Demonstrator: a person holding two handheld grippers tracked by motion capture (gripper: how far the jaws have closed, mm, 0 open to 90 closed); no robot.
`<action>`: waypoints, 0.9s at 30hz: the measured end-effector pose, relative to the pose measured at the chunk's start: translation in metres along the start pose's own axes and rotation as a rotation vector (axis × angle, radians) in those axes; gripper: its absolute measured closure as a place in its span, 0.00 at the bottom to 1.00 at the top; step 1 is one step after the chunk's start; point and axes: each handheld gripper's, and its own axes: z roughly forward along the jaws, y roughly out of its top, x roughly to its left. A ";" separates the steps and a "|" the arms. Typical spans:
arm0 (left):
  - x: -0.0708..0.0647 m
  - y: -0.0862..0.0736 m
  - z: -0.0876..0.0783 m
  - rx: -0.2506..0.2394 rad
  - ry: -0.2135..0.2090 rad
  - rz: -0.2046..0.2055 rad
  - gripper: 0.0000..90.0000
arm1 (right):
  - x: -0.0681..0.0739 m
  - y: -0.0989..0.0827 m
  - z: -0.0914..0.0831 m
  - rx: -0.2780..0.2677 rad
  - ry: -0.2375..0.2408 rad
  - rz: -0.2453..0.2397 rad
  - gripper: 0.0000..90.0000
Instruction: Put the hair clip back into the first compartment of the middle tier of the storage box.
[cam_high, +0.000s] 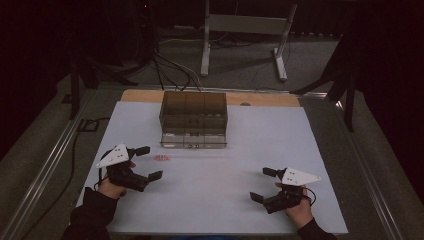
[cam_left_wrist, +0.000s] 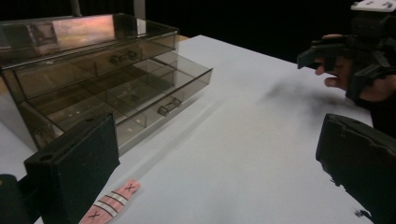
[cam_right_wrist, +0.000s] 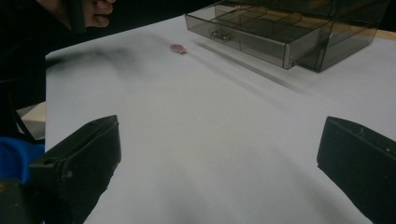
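Note:
A smoky clear drawer box (cam_high: 193, 118) stands at the far middle of the white table (cam_high: 215, 165), its lowest drawer (cam_left_wrist: 154, 105) pulled out a little. A small pink strip with black crosses (cam_high: 162, 158) lies flat in front of the box, left of centre; it lies just ahead of the left jaw in the left gripper view (cam_left_wrist: 111, 203) and far off in the right gripper view (cam_right_wrist: 178, 48). My left gripper (cam_high: 149, 162) is open beside the strip, holding nothing. My right gripper (cam_high: 263, 184) is open near the front right, empty too.
A wooden strip (cam_high: 145, 96) runs along the table's far edge. Metal rails (cam_high: 47, 165) flank the table, with cables on the floor at left. A grey stand (cam_high: 245, 30) is behind the table. Bare white surface lies between the two grippers.

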 end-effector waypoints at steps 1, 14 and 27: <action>0.001 0.000 0.001 -0.002 0.005 -0.005 0.00 | 0.000 0.000 0.000 0.002 -0.001 0.000 0.00; 0.027 0.000 0.006 0.012 0.100 -0.063 0.00 | -0.001 0.000 0.001 0.011 0.003 0.004 0.00; 0.052 -0.008 0.021 0.097 0.133 -0.077 0.00 | 0.000 0.000 0.002 0.019 0.004 0.003 0.00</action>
